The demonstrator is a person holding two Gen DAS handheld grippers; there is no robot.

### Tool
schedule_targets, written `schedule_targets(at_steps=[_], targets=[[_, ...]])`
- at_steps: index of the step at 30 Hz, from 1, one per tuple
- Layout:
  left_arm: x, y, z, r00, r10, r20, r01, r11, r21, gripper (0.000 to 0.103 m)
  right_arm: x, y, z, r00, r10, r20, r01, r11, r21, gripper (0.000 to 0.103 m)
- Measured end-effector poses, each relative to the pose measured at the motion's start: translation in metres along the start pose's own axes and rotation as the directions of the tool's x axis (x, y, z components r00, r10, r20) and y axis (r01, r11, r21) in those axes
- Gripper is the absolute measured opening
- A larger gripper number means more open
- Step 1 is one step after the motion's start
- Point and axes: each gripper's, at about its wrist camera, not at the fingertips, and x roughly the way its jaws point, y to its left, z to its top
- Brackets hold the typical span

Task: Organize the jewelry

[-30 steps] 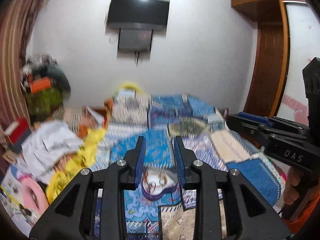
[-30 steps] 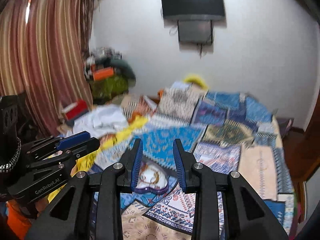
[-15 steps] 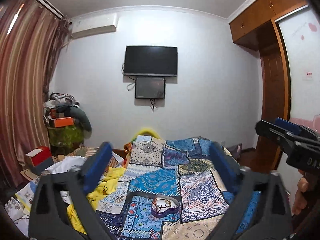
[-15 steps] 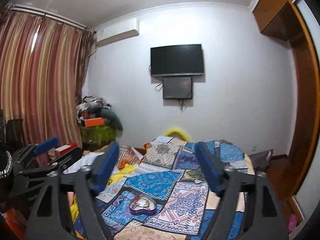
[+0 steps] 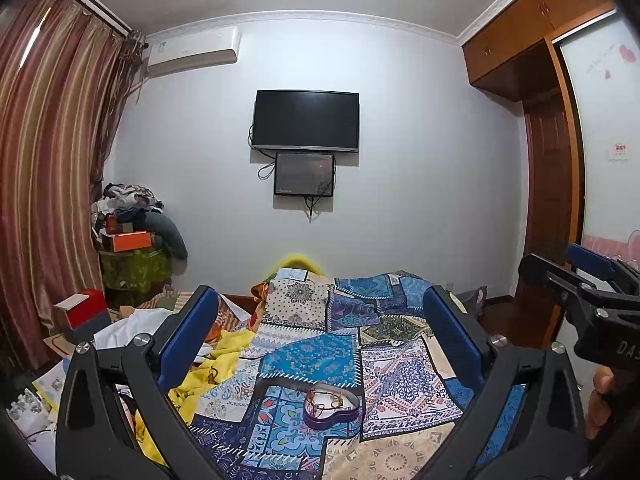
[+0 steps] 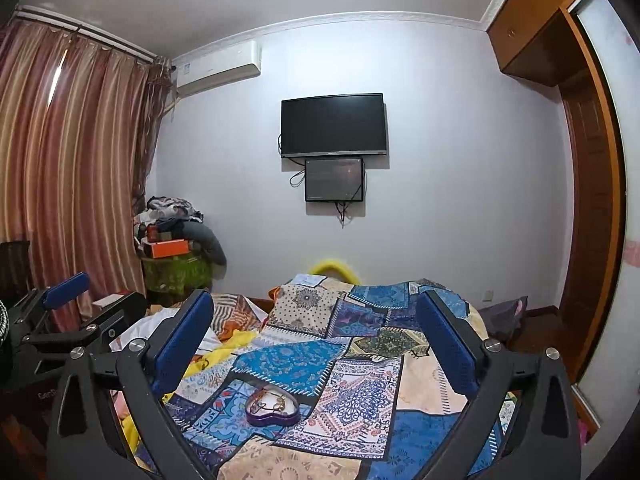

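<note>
Since the earlier frame you have drawn both tools back and their jaws have just been opening, nothing between them. Left hand-held gripper [image 5: 320, 344] and right hand-held gripper [image 6: 314, 344] stand apart. Heart-shaped jewelry box [image 5: 331, 406] lies ahead, below, on the bed [image 5: 400, 380], likely released.

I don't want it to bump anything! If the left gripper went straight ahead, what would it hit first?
Probably nothing nearby. The left gripper, jaws wide open and empty, points level over the bed and the heart-shaped box. It would likely first meet the far wall, though depth is uncertain.
</note>
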Motion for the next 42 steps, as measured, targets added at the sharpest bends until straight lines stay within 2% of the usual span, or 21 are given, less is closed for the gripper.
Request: schedule_targets(at_steps=[42], targets=[[0.017, 0.008, -0.014, 0.999, -0.006, -0.041, 0.005, 1.0, -0.014, 0.103, -0.003, -0.002, -0.006, 0.998, -0.005, -0.067, 0.005, 1.0, 0.002, 0.101]])
